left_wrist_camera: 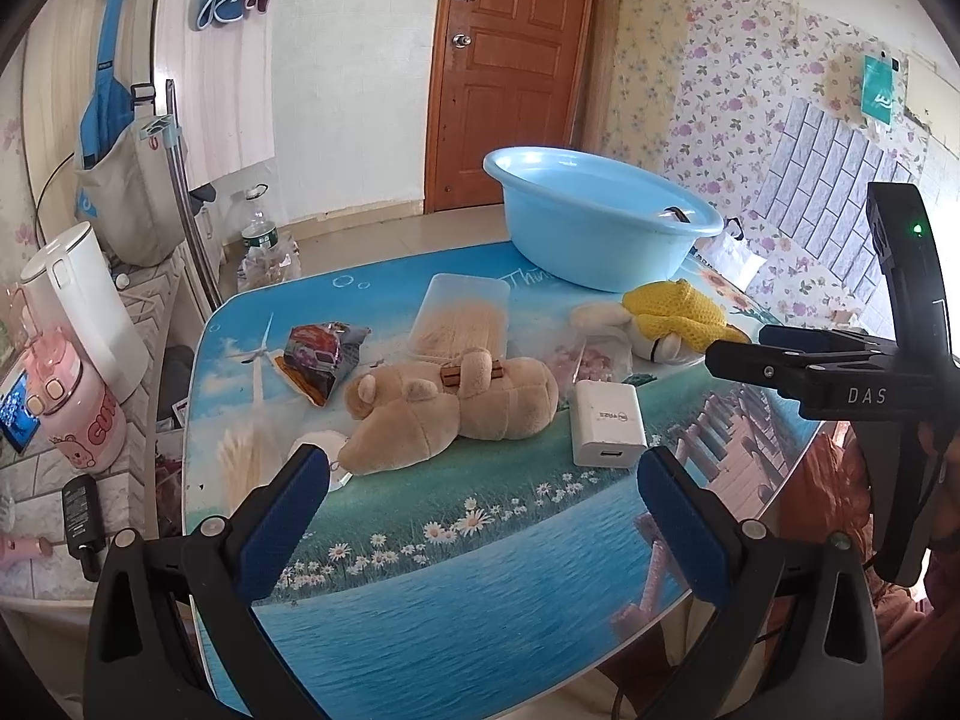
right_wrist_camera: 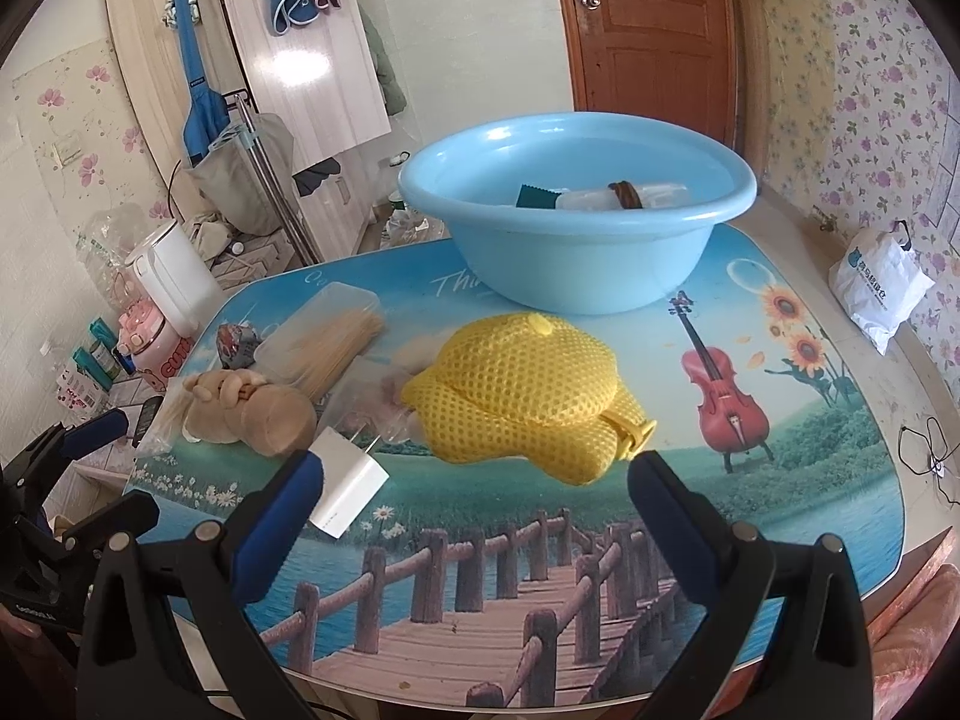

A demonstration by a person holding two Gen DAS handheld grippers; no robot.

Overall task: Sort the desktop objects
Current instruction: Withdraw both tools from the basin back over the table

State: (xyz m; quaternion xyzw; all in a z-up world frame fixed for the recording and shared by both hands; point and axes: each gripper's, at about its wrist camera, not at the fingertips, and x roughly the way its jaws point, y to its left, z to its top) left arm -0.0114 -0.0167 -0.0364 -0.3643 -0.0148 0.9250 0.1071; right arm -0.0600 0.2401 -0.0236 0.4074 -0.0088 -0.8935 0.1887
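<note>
Floral wallpaper and a brown door frame a picture-printed surface (right_wrist_camera: pixel 780 480) where sorting is under way, a blue basin (right_wrist_camera: pixel 576 240) at its far side already holding a few small items. Both tools hang wide and empty: the right tool (right_wrist_camera: pixel 474 480) just short of a yellow mesh cap (right_wrist_camera: pixel 528 390), the left tool (left_wrist_camera: pixel 483 474) just short of a tan plush bear (left_wrist_camera: pixel 456 402) with a white charger (left_wrist_camera: pixel 606 423) ahead and to its right. The cap looks the likely next pick. It is soft, domed and slack, so the tool would do best to close low across the crown, gathering fabric rather than the thin strap, then lift clear of the basin rim beyond it.
</note>
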